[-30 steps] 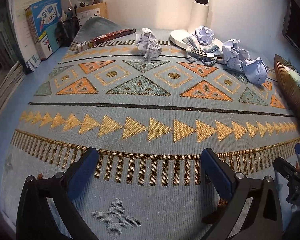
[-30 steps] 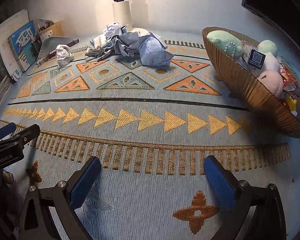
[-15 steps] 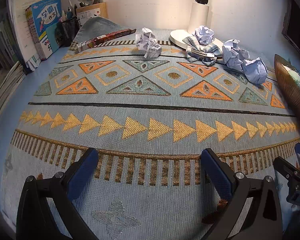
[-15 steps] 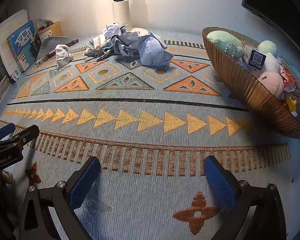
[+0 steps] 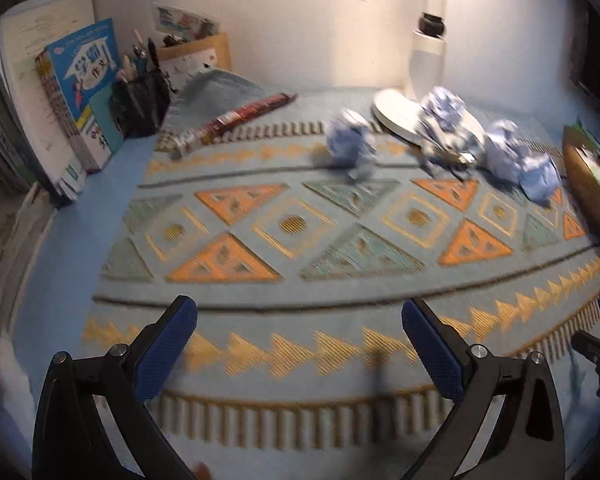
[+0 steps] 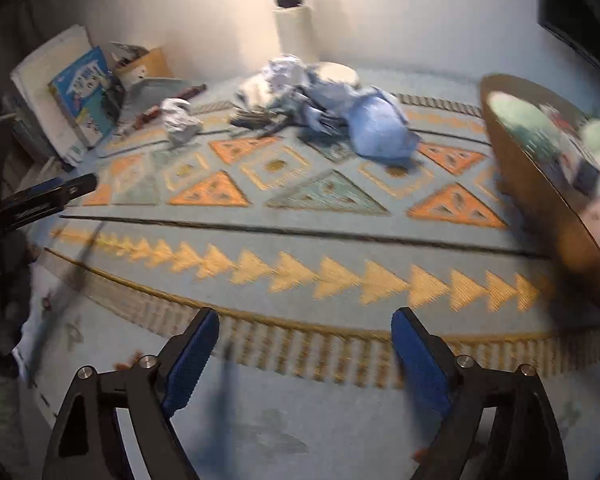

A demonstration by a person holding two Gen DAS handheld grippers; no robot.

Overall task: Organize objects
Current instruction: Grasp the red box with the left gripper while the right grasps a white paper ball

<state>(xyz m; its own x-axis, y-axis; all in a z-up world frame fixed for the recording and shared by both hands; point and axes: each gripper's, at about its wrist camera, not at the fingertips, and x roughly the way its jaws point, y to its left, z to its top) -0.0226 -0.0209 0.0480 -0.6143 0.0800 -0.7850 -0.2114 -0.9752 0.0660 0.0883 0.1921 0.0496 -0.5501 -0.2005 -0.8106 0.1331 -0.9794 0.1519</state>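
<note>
mat [image 5: 340,304]: pale blue-grey weave, orange and teal triangles, gold diamonds, gold arrowhead row, gold bar fringe, thin dark lines. crumpled paper balls [image 5: 516,156]: pale blue-white. basket [image 6: 540,200]: brown, ribbed. book [image 5: 88,72]: blue cover, white lettering. gripper pads [image 6: 188,364]: dark blue, dimpled; black frames.

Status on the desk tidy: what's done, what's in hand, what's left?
Done: nothing certain; the wooden bowl already holds soft toys. In hand: nothing. The left gripper is open and empty over the mat; the right gripper has just been closing its jaws, nothing between them. Left: the small paper ball, the blue crumpled pile by the lamp base, and the long red box all lie loose.
</note>
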